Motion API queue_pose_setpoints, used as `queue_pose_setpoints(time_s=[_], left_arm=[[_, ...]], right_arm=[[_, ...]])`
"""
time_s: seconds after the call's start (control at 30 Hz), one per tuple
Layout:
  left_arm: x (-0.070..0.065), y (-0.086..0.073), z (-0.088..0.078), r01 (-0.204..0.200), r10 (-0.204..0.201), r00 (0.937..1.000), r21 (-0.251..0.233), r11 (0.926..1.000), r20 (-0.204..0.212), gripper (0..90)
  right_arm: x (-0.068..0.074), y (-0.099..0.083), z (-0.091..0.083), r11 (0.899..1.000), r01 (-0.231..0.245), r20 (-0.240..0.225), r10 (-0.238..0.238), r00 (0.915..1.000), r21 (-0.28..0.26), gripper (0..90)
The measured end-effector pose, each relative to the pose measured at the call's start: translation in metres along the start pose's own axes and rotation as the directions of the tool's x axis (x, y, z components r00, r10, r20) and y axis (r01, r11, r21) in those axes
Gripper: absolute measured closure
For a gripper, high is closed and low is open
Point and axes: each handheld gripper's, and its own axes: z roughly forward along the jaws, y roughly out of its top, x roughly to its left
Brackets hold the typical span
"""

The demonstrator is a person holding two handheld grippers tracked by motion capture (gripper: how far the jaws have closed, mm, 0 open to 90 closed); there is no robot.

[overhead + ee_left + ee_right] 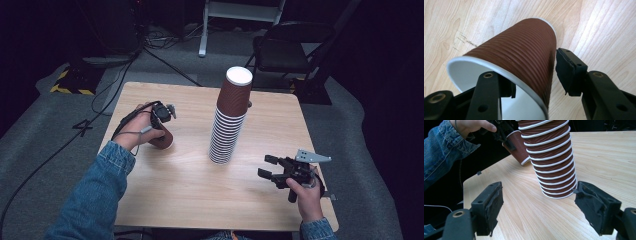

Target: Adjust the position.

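Brown paper cup (519, 57) tilted on table (190, 195), left hand-held gripper (162, 114) straddling its rim, pads parted, right hand-held gripper (267, 167) spread, empty, near cup stack (230, 117).

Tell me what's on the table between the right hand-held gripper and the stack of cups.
Nothing: bare wood separates the right hand-held gripper from the stack of cups, seen in the high view.

Recording studio or lab set-up, not a home: small wooden desk (200, 200) stands alone on grey carpet (50, 130) with black-draped, dark surroundings. Beyond the desk's far edge: cables (165, 37) trailing over the floor, hazard-striped tape (70, 82) at an equipment base, a white stand (240, 12). A folding chair (285, 50) sits off the far right corner.
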Motion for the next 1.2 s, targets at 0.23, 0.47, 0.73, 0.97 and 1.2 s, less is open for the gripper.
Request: queue_pose_setpoints(time_s=[0.23,0.47,0.73,0.97,1.2], left_arm=[[-0.002,0.003,-0.003,-0.013,0.013,0.9999,-0.044,0.9989,0.005,47.4],[-0.007,0.004,-0.002,-0.028,0.030,0.9986,-0.051,0.9983,0.043,46.2],[-0.009,0.004,-0.001,-0.029,0.033,0.9968,-0.051,0.9982,0.072,45.7],[-0.011,0.002,-0.003,-0.035,0.040,0.9964,-0.065,0.9973,0.075,43.6],[-0.022,-0.004,-0.020,-0.034,0.044,0.9973,-0.155,0.9873,0.058,34.2]], right_arm=[[0.000,-0.001,0.000,1.000,-0.004,0.001,0.004,1.0000,0.001,22.9],[-0.001,0.000,0.000,1.000,-0.002,0.001,0.002,1.0000,0.000,22.9],[-0.001,-0.001,0.001,1.000,-0.005,0.001,0.005,1.0000,0.002,22.9],[-0.001,-0.001,0.002,1.000,-0.004,0.001,0.004,1.0000,0.003,22.9],[-0.003,0.001,0.002,1.000,-0.005,0.004,0.005,1.0000,0.004,22.9]])
